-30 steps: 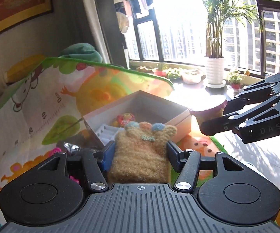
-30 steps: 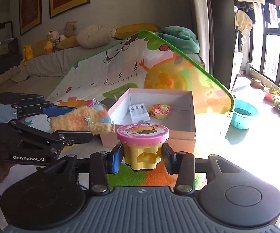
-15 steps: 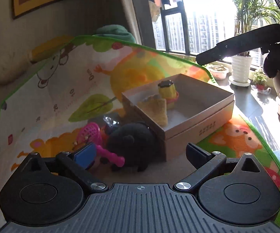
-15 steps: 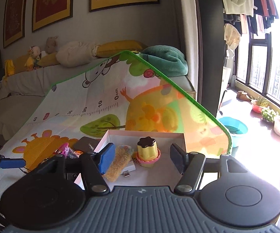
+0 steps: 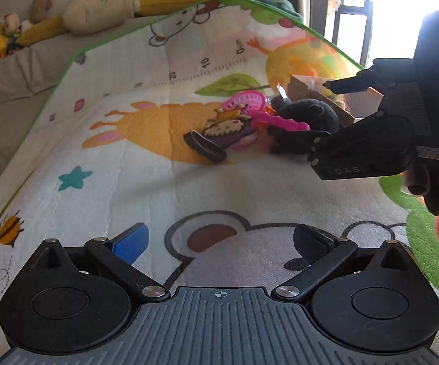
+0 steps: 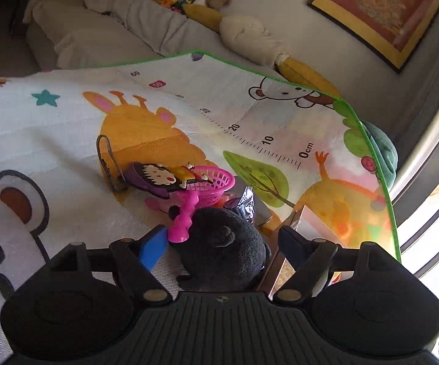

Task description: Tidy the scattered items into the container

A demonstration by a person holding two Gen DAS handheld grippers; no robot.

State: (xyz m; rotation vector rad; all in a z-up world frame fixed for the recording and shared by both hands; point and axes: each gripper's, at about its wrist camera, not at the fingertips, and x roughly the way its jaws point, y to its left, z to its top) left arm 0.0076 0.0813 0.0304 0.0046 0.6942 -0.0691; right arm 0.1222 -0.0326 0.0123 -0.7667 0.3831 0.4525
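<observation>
On the play mat lies a dark plush toy (image 6: 225, 252), right beside the corner of the cardboard box (image 6: 306, 222). My right gripper (image 6: 222, 241) hangs over it, its jaws opening, with the plush between them and the pads clear of it. Behind the plush are a pink toy basket (image 6: 212, 182), a cartoon-figure pouch (image 6: 158, 179), a metal clip (image 6: 107, 164) and a crinkly wrapper (image 6: 245, 202). My left gripper (image 5: 219, 240) is over bare mat, its jaws opening with nothing between them. In the left wrist view the plush (image 5: 307, 112), basket (image 5: 247, 102) and pouch (image 5: 222, 129) lie ahead, and the right gripper (image 5: 310, 111) reaches in from the right.
The play mat (image 5: 189, 182) slopes up against a sofa (image 6: 104, 30) lined with cushions and soft toys. The box (image 5: 301, 80) stands at the mat's far right, near a bright window. A hand (image 5: 432, 191) holds the right gripper close to my left one.
Both grippers let go of their loads: the knitted pouch and the yellow toy dropped into the box. Both then swung away and down to the mat, the right one over the plush.
</observation>
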